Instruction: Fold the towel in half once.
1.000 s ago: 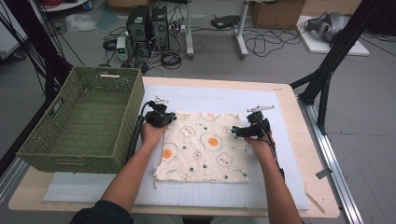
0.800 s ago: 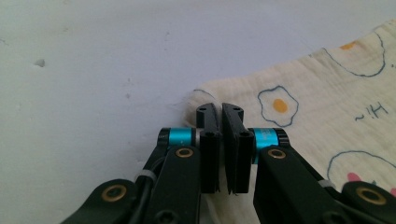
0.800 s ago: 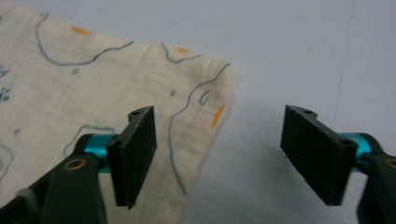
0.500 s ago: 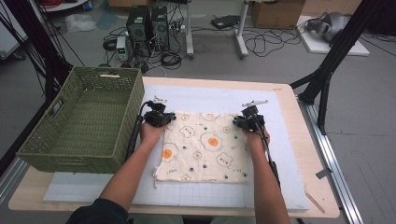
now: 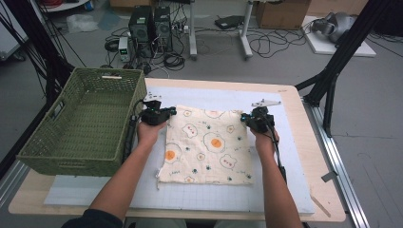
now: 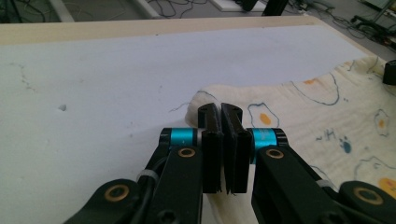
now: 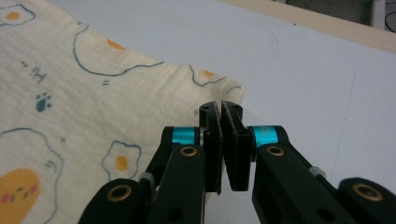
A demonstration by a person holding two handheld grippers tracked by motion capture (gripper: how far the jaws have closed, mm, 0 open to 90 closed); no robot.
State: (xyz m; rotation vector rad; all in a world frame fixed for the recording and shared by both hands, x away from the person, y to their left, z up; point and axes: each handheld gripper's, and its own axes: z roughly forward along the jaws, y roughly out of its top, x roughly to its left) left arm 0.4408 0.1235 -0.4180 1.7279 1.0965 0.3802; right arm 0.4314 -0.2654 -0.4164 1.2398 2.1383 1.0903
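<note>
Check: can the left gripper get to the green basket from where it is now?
Probably yes. The left gripper sits right beside the basket with nothing between them, but its jaws are shut on the cloth's far left corner, so the cloth would come along.

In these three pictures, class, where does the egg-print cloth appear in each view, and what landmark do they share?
High view: the egg-print cloth lies mid-table, between the two grippers.
Left gripper view: its corner sits at the jaws, spreading right.
Right gripper view: its corner sits at the jaws, spreading left.
Shared landmark: the white mat under the cloth.
</note>
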